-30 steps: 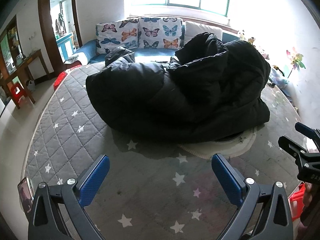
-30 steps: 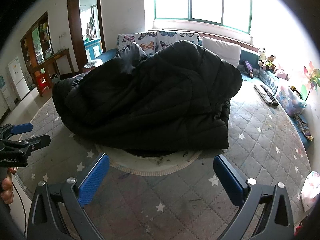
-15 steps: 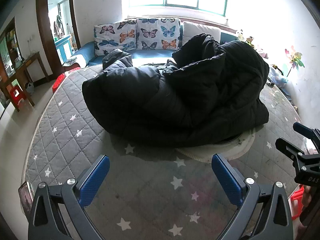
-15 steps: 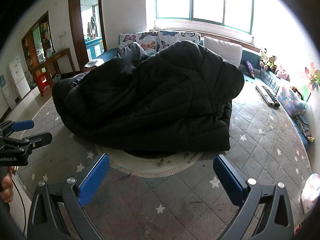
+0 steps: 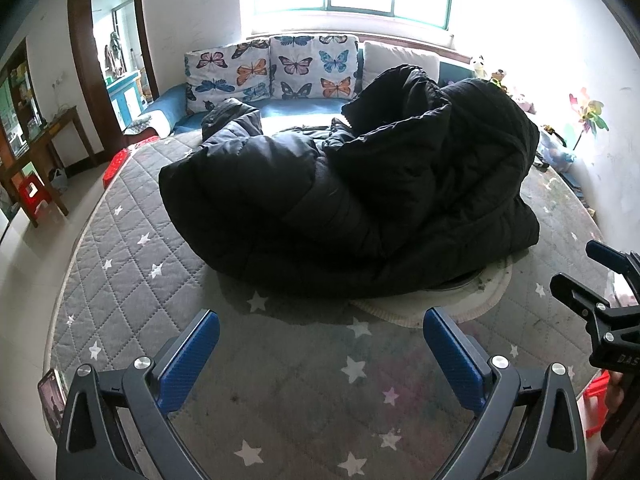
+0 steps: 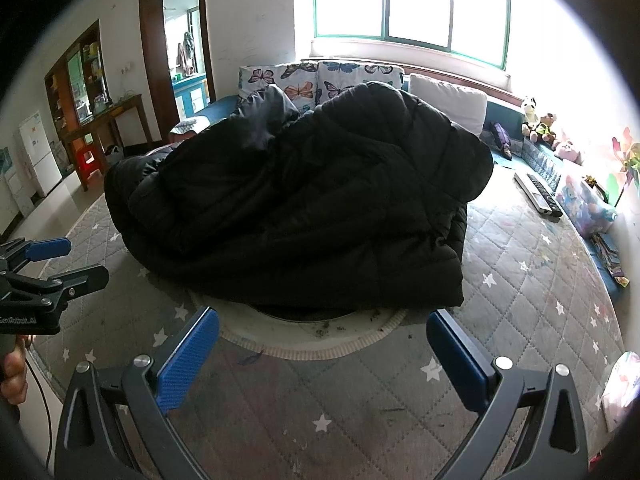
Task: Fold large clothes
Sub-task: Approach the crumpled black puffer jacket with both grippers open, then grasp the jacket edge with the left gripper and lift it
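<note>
A large black puffer coat (image 5: 352, 200) lies in a bulky, crumpled heap on a grey star-patterned quilted mat (image 5: 120, 264); it also fills the middle of the right wrist view (image 6: 304, 208). My left gripper (image 5: 320, 344) is open and empty, hovering short of the coat's near edge. My right gripper (image 6: 322, 348) is open and empty, also short of the coat. Each gripper shows at the edge of the other's view: the right one (image 5: 592, 280), the left one (image 6: 68, 260).
A round cream cushion (image 6: 312, 336) peeks from under the coat. Butterfly pillows (image 5: 272, 68) and a blue sofa stand behind. A remote (image 6: 538, 194), toys (image 6: 588, 200) and a pinwheel sit right. A wooden table (image 5: 36, 152) and red stool (image 5: 34, 196) stand left.
Both grippers have drifted slightly, so the coat sits a little nearer and higher in the views. The coat itself has not moved, and both grippers stay open.
</note>
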{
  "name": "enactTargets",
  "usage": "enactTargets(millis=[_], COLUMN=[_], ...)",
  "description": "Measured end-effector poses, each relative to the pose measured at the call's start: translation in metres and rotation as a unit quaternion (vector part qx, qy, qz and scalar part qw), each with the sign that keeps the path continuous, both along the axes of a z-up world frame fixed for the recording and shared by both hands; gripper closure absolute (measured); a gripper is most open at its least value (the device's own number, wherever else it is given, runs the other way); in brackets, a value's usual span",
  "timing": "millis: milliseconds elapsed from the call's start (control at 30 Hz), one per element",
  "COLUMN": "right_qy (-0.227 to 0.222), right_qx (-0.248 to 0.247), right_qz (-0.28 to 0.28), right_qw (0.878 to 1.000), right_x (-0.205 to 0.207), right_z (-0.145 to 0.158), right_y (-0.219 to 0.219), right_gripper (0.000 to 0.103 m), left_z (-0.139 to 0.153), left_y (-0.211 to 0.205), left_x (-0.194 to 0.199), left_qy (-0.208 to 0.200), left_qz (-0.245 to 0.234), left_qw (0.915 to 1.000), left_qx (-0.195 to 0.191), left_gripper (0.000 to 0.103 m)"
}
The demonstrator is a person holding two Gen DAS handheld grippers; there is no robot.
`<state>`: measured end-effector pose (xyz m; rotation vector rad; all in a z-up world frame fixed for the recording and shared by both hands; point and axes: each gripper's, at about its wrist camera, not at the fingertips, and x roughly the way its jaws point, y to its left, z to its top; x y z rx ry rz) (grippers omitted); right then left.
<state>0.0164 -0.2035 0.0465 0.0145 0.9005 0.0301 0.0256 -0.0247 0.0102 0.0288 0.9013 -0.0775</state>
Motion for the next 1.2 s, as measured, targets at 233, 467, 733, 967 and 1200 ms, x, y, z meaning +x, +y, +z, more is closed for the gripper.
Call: enactTargets(millis=[233,467,733,967,1200], right_qy=[0.001,0.002,-0.001,-0.004,-0.025], right_qx=[0.002,0.001,-0.015,-0.034,-0.068], right_qz=[0.001,0.001,0.012,0.032,0.039], right_qw=[1.0,1.0,1.0,0.999,0.997], right_x=[-0.001,0.001,0.01,0.031,0.072], right_z=[0.0,-0.002,0.001,0.011,0.035], right_y=[0.001,0.001,0.0,-0.007,-0.032], right_gripper=[0.0,0.0,0.0,0.0,0.0], left_z=[-0.002,-0.002,0.002,0.01,0.018], left_y=[0.0,0.001,0.003,0.006,0.004], left_x=[0.003,0.004,0.012,0.028,0.057], left_qy=[0.002,0.002,-0.002,-0.011,-0.01], left_qz=[-0.001,-0.002,-0.006,-0.021,-0.07], left_qw=[1.0,1.0,0.9999,0.9992,0.9966], left_qx=[0.003,0.004,0.009,0.034,0.042], left_gripper=[0.0,0.0,0.0,0.0,0.0])
